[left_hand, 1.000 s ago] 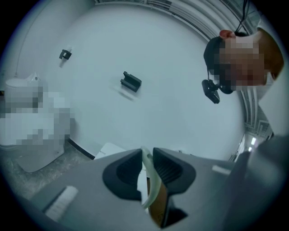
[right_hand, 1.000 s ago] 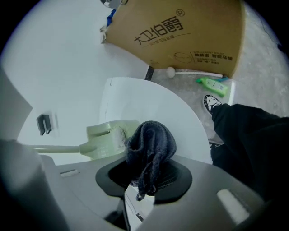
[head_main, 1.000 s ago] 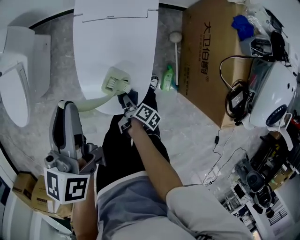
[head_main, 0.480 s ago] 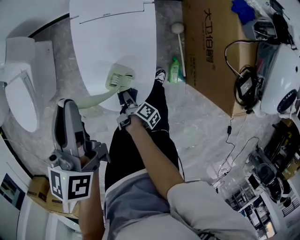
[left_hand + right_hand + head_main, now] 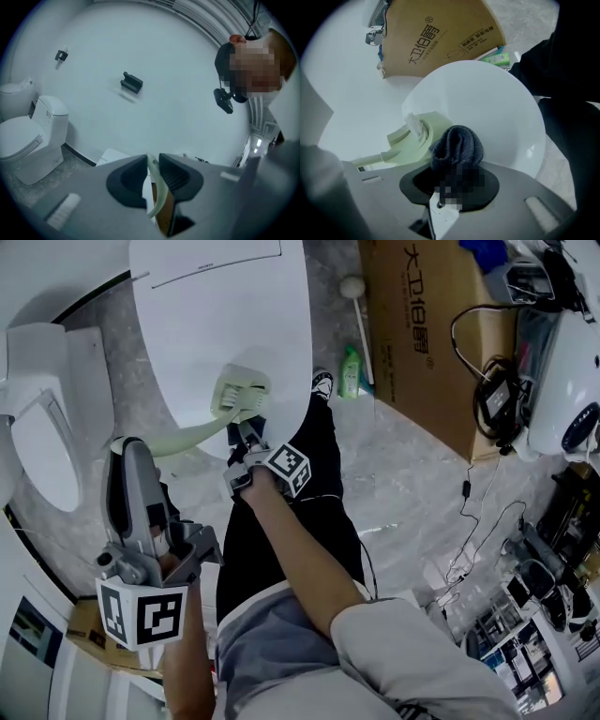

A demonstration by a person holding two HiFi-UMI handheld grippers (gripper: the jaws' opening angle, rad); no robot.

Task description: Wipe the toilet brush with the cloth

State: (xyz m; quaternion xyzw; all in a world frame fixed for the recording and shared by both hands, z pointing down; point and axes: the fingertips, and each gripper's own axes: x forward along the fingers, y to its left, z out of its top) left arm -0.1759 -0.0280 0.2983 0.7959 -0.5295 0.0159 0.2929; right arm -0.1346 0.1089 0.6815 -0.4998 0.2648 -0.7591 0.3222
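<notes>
The pale green toilet brush (image 5: 236, 395) lies with its head over the white toilet lid (image 5: 225, 315), and its handle slants down-left. My left gripper (image 5: 128, 450) is shut on that handle; in the left gripper view the green handle (image 5: 155, 197) sits clamped in my left gripper (image 5: 151, 164). My right gripper (image 5: 246, 435) is shut on a dark grey-blue cloth (image 5: 457, 146) and presses it against the near edge of the brush head (image 5: 417, 136). White bristles (image 5: 414, 123) show on the head. The cloth fills my right gripper (image 5: 454, 161).
A second white toilet (image 5: 37, 427) stands at the left. A cardboard box (image 5: 422, 324), a green bottle (image 5: 350, 371) and a white-headed stick (image 5: 356, 310) are right of the lid. Cables and equipment (image 5: 506, 390) crowd the far right. The person's black-trousered leg (image 5: 300, 521) is below the grippers.
The head view has drifted, so the scene sits a little differently. The right gripper with the cloth has shifted slightly left along the brush head. The left gripper keeps its hold.
</notes>
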